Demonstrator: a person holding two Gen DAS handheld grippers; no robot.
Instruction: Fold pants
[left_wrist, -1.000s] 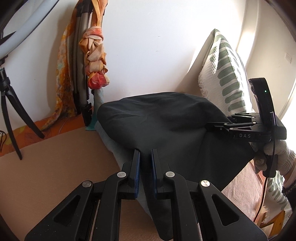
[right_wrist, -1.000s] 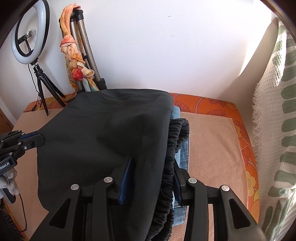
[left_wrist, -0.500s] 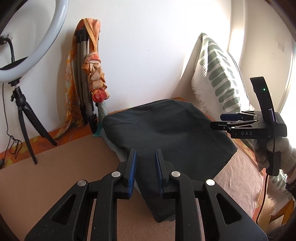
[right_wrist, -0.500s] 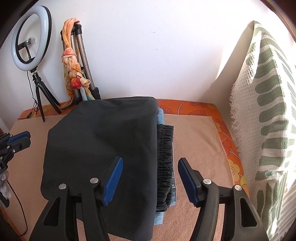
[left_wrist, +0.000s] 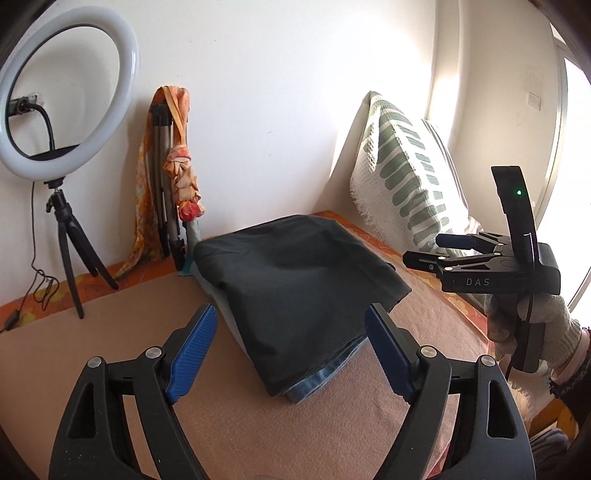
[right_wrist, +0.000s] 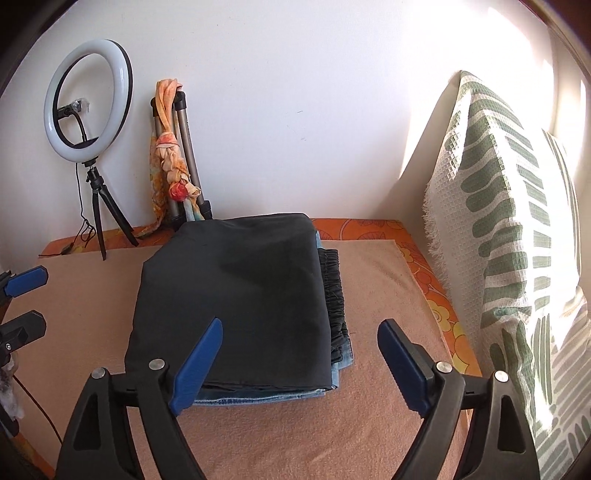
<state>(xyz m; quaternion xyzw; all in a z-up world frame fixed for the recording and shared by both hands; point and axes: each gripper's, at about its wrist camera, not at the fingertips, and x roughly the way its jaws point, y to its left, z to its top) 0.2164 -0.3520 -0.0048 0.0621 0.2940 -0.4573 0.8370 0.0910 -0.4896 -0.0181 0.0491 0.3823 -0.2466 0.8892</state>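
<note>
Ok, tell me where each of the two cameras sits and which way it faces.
Left wrist: on the left gripper, jaws opening and empty, angled down across the black pants toward the striped pillow; the gloved hand carries the right gripper.
Right wrist: on the right gripper, jaws opening and empty, facing the wall over the pants; the left gripper shows at the left edge.
Shared: pants, ring light, pillow.
</note>
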